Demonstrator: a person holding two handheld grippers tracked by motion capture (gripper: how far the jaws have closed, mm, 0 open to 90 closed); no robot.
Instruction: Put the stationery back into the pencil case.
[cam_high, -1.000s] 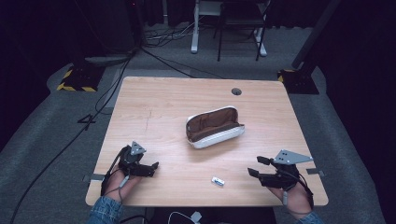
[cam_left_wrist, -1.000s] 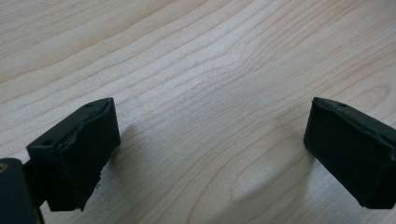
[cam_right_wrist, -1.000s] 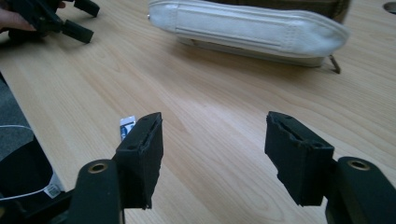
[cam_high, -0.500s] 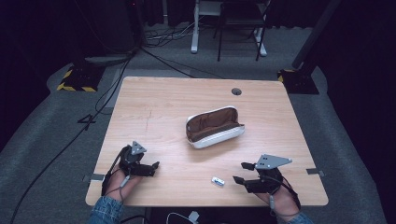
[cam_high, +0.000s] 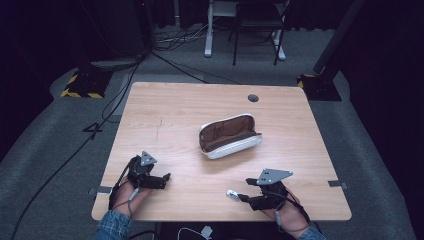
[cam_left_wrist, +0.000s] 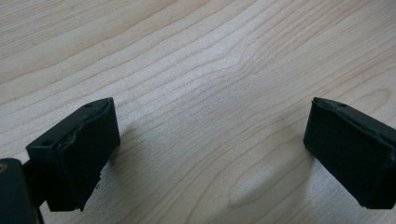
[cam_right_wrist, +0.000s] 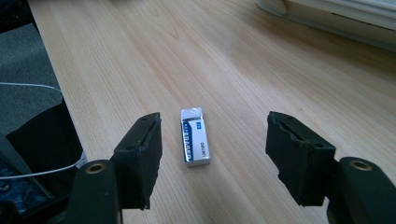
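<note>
Small white rectangular eraser in a blue-printed sleeve (cam_right_wrist: 194, 136) is seen lying flat on the light wooden worktop (cam_high: 180, 115), near the near edge, right of centre. Right gripper (cam_right_wrist: 214, 149) is held low just behind it, fingers (cam_right_wrist: 140, 156) spread, eraser lying in the gap closer to one finger, untouched. In the high view the eraser (cam_high: 233, 193) sits just left of the right gripper (cam_high: 245, 192). Left gripper (cam_high: 166, 179) rests at near left, fingers (cam_left_wrist: 79, 149) spread wide over bare wood. Open white pencil case with brown lining (cam_high: 229, 136) lies mid-worktop, well apart.
</note>
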